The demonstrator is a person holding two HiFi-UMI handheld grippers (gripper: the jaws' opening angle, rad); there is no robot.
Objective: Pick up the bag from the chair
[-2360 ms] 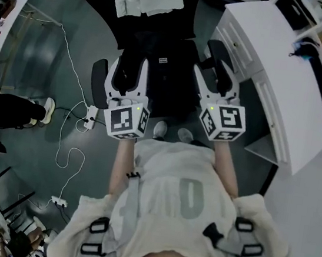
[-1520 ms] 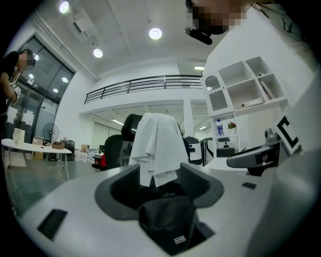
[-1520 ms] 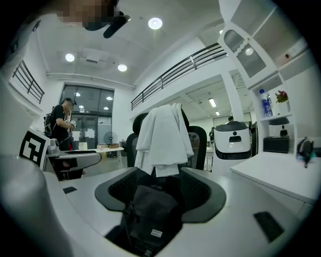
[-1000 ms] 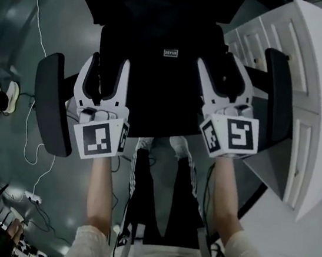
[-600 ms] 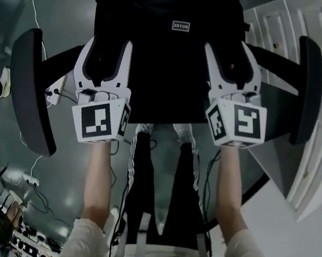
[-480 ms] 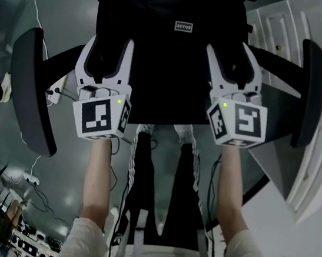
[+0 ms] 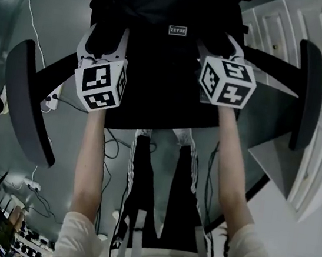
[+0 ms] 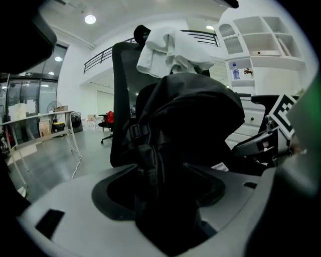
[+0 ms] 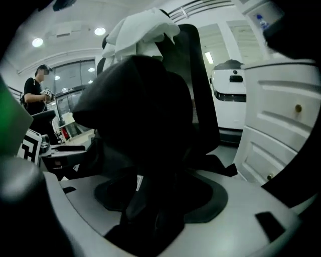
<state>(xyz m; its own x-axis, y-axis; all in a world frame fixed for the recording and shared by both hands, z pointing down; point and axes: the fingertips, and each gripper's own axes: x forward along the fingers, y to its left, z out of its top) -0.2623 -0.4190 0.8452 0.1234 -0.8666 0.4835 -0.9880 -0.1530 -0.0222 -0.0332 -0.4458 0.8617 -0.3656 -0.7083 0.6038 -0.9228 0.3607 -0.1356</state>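
Left gripper point(image 7: 105, 39), at the bag's point(image 7: 159, 59) 10 o'clock, has just opened wide around its fabric; right gripper point(image 7: 220, 44), at 2 o'clock, likewise gapes, unclamped.

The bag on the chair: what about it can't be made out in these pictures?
Head view: the bag is black on the black chair, so its outline is lost, and the top edge cuts it off.
Right gripper view: its front is in deep shadow, with no zips or handles readable; print on the small white tag is too small.
Left gripper view: the white cloth over the chair back hides the chair's top.
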